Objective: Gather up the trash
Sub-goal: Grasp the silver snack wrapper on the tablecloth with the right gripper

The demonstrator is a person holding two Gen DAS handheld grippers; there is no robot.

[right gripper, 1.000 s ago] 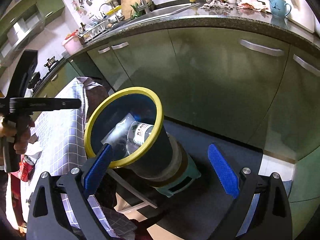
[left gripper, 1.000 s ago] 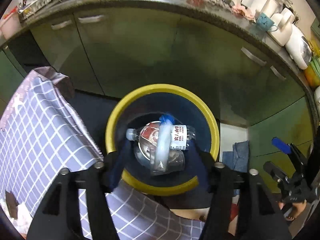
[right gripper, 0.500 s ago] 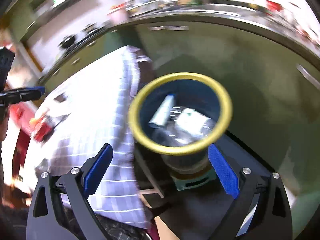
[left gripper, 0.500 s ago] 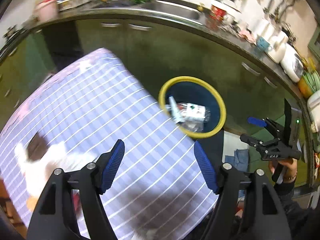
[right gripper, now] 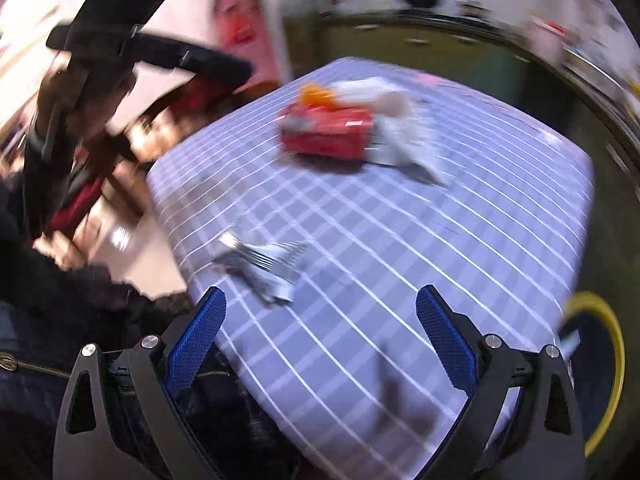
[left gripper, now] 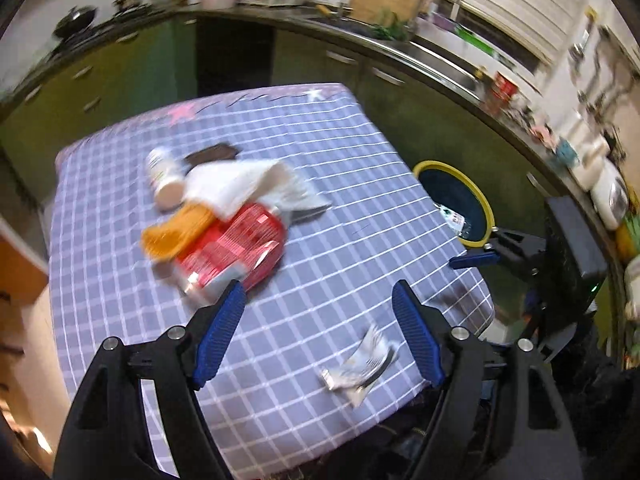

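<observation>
Both grippers have swung away from the yellow-rimmed bin, which a second ago filled each view, and now look down on the table under its blue checked cloth. The left gripper hangs over the near edge of the table with its jaws opening and nothing between the blue pads. The right gripper is spread wide and empty as well, over the near corner of the table by the bin. Trash lies in a heap toward the middle of the table: a red packet on its side, an orange scrap touching its left end, a white crumpled paper lying across the top of it, and a small white bottle just beyond, with a dark brown piece behind the paper. Apart from the heap, a crumpled silver wrapper lies close to the near edge, just beside the left gripper's right finger. The bin stands on the floor off the table's right edge, with a clear plastic bottle showing inside it against the rim. Behind runs a kitchen counter with a sink tap. The right wrist view is heavily blurred.
</observation>
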